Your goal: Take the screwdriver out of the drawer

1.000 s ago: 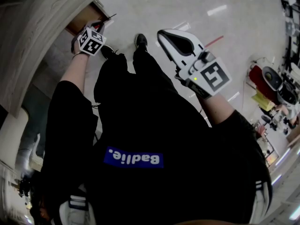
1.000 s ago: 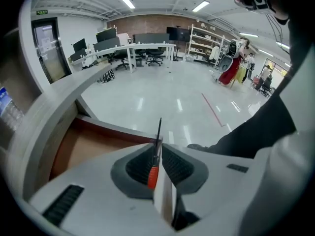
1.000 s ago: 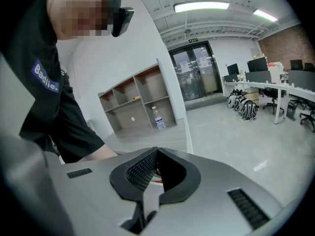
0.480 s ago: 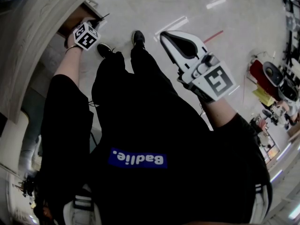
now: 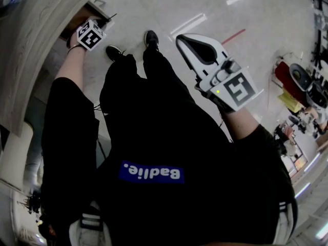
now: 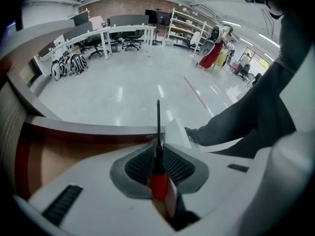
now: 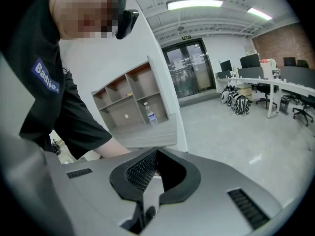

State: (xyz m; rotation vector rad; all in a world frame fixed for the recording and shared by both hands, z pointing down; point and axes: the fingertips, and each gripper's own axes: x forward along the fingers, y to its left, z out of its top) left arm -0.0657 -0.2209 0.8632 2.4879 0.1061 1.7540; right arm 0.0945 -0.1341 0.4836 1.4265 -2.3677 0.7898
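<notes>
A screwdriver (image 6: 158, 178) with a red handle and a thin black shaft is clamped between the pads of my left gripper (image 6: 158, 156), shaft pointing straight ahead. Below and to the left lies the open drawer (image 6: 54, 154), with a wooden inside and a dark red front rim. In the head view the left gripper (image 5: 98, 23) is held out over the drawer (image 5: 67, 34), and the screwdriver shaft (image 5: 109, 18) sticks out past it. My right gripper (image 5: 180, 38) is raised in front of the person's body, shut and holding nothing; the right gripper (image 7: 154, 155) shows nothing between its pads.
A grey counter (image 5: 36, 29) curves along the left above the drawer. The person's shoes (image 5: 151, 39) stand on the pale glossy floor (image 5: 195, 4). A shelf unit holding a water bottle (image 7: 149, 116) is in the right gripper view. Desks and chairs (image 6: 123, 36) stand far off.
The left gripper with the screwdriver has shifted up and left in the head view, along the drawer. The right gripper has barely moved.
</notes>
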